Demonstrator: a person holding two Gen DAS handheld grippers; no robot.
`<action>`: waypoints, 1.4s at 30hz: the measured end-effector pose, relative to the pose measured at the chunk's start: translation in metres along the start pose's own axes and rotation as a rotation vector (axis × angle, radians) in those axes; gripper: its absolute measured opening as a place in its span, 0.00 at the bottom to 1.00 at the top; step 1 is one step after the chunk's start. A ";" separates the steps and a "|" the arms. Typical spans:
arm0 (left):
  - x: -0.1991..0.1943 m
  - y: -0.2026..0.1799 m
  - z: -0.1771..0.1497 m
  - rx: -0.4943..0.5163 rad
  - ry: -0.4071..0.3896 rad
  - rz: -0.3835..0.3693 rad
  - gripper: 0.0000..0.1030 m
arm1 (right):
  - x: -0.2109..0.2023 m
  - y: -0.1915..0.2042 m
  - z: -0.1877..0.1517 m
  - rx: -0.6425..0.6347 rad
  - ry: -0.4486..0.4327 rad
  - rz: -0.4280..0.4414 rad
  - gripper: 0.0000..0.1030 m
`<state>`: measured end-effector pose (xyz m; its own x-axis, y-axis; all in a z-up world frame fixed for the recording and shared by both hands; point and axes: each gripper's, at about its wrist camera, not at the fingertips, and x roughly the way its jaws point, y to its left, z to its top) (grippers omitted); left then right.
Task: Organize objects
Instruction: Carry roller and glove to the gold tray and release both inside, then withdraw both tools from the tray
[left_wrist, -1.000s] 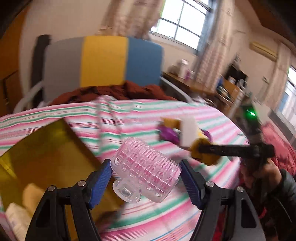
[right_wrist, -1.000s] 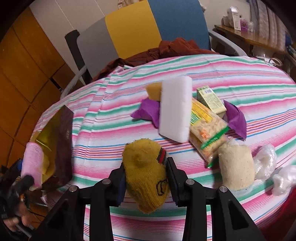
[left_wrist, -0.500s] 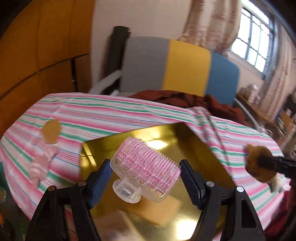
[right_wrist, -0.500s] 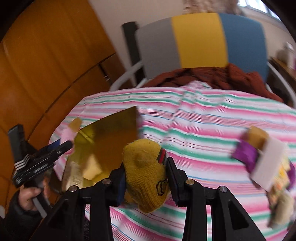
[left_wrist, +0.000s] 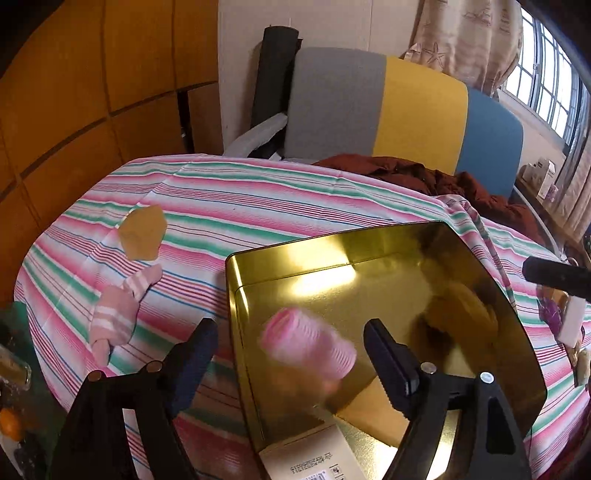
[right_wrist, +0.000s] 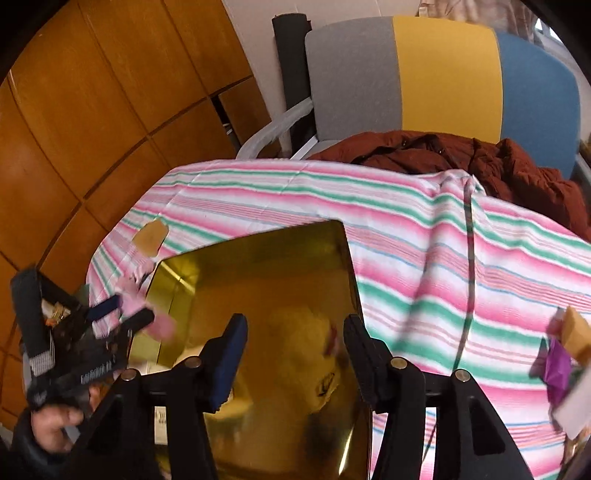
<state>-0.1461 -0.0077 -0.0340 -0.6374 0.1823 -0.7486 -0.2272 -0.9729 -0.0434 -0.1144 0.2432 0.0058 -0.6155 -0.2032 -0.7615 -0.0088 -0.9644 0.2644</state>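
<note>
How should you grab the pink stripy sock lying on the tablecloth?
Pinch the pink striped sock across its bunched, thicker middle, coming straight down from above. It lies flat and limp on the tablecloth, clear of the gold tin, so the tool has room on both sides.

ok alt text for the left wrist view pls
The left gripper, jaws opening, lets a blurred pink hair roller drop free into a gold tin on a striped tablecloth; a pink sock lies left.

One gold tin (left_wrist: 236, 295), two socks (left_wrist: 114, 314).
</note>
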 end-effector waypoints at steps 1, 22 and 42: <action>0.000 0.001 0.001 -0.004 -0.002 0.005 0.80 | 0.001 0.000 0.004 0.006 -0.005 0.000 0.66; -0.073 -0.033 -0.031 -0.053 -0.104 0.010 0.80 | -0.042 0.032 -0.060 -0.096 -0.070 -0.041 0.78; -0.096 -0.043 -0.067 -0.123 -0.128 0.051 0.80 | -0.068 0.038 -0.089 -0.130 -0.181 -0.193 0.86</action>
<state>-0.0256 0.0068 -0.0044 -0.7361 0.1407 -0.6621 -0.1051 -0.9900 -0.0937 -0.0031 0.2049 0.0153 -0.7427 0.0085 -0.6695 -0.0458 -0.9982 0.0382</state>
